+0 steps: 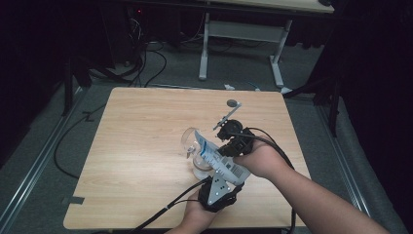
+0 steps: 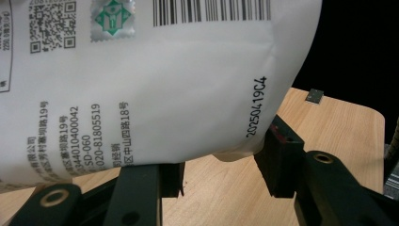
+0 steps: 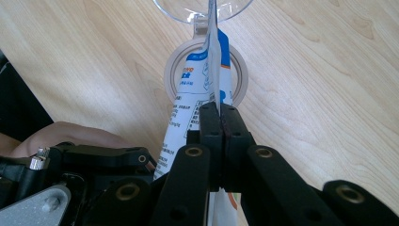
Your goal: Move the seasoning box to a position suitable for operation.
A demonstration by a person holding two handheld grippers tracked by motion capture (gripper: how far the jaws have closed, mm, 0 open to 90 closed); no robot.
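Both hand-held grippers are on the white pouch point(image 1: 221, 163), mid-tabletop, w/ the pouch tipped over a clear jar point(image 1: 194, 146).

Right hand-held gripper point(image 3: 219, 113): jaws clamped flat together on the pouch's thin edge, seam pinched tight between the pads in the right gripper view. Solid grip.

Left hand-held gripper point(image 2: 221, 165): jaws about half spread, bracketing the fat lower end of the pouch point(image 2: 141, 80). The right-side pad sits against the pouch by the date code; the left pad is under the bottom edge. Looks like a grip around the bulge, approx. cradling it.

Where the pouch is: lifted off the tabletop point(image 1: 146, 146), slanted, upper end aimed down at the jar's mouth. In the right gripper view the pouch end point(image 3: 207, 70) hangs right over a round rim point(image 3: 175, 70), w/ the flip lid point(image 3: 188, 9) swung open beyond.

Progress, my read: pick-up done, jar open, pouch lined up over the opening. So past the halfway mark on setup. Can't tell whether the pouch top is torn open, or if anything's gone in yet; no contents visible falling. Jar interior too dim to judge fill.

Left to do, prob.: tip or squeeze contents in, set the pouch down, close the lid.
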